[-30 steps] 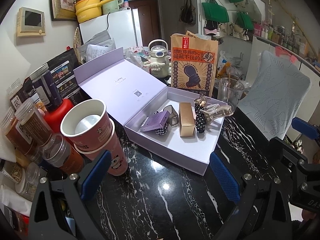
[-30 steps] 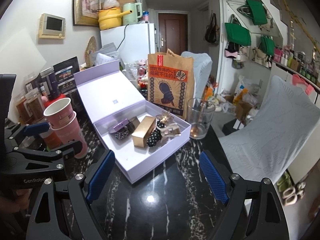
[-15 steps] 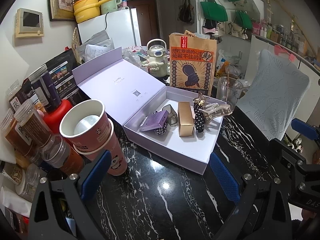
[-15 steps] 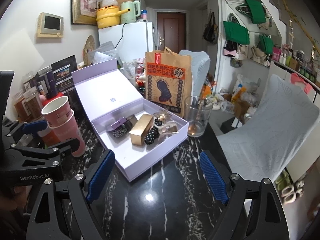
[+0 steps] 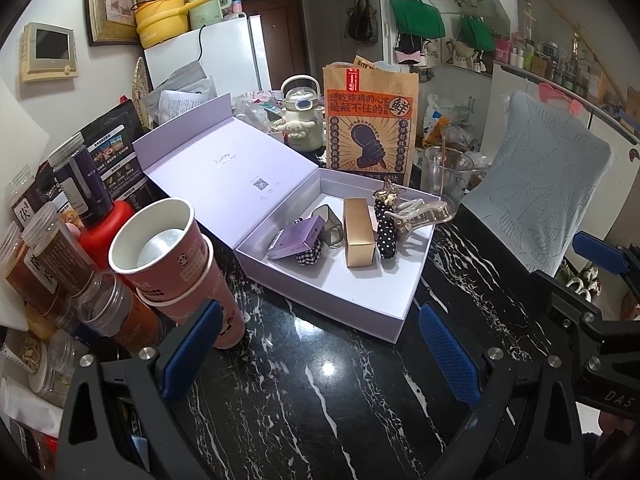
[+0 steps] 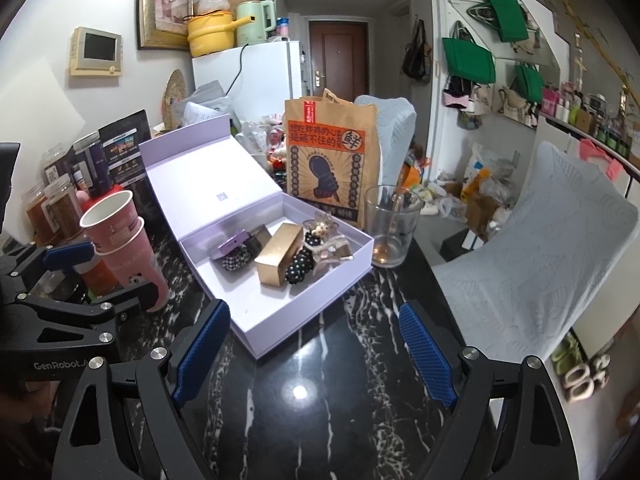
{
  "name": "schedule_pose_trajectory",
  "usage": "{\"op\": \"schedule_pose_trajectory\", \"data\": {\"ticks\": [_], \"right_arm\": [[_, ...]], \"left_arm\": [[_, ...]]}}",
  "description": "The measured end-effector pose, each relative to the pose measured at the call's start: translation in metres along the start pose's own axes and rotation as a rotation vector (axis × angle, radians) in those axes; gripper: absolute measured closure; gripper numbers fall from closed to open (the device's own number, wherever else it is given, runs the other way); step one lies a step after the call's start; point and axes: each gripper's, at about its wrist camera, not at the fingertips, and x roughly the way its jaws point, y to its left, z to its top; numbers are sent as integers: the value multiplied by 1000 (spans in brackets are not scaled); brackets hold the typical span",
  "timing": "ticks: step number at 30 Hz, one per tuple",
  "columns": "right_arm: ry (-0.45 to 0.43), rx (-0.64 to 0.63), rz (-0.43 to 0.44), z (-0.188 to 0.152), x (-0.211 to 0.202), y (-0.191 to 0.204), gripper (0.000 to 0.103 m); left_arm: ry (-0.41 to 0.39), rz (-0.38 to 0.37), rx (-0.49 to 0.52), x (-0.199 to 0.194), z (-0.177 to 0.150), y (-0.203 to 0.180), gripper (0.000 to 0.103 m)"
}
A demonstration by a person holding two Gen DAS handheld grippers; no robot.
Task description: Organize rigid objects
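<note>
Left wrist view: the lilac box (image 5: 340,300) is seen at mid-frame on the black marble table (image 5: 320,400), its lid laid back toward the upper left. Inside it, a gold carton (image 5: 359,232) is laid in the middle, with a purple card (image 5: 296,238) over a checked scrunchie (image 5: 308,254) just to its left and a polka-dot hair clip (image 5: 386,232) touching its right side. A clear claw clip (image 5: 420,212) is propped over the box's right wall.

At the bottom of the frame the left gripper (image 5: 320,356) is held with its jaws spread wide and nothing between them; in the right wrist view the right gripper (image 6: 316,356) is likewise spread and empty, short of the box's near corner.

Around the box stand stacked pink paper cups (image 5: 176,264) at the left, a glass cup (image 5: 446,178) at the right, and a paper bag (image 5: 370,128) behind.

Judged from this layout, the claw clip could be tipped out onto the table if the box is nudged. The paper cups, just beside the left jaw, could be toppled by a wide swing, and the glass could be struck on a reach toward the clip.
</note>
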Motion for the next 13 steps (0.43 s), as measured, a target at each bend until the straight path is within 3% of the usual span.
{"op": "schedule_pose_trajectory", "data": {"ticks": [13], "right_arm": [[4, 9, 4, -3, -1, -2, 16]], "left_arm": [[5, -4, 8, 0, -5, -5, 3]]}}
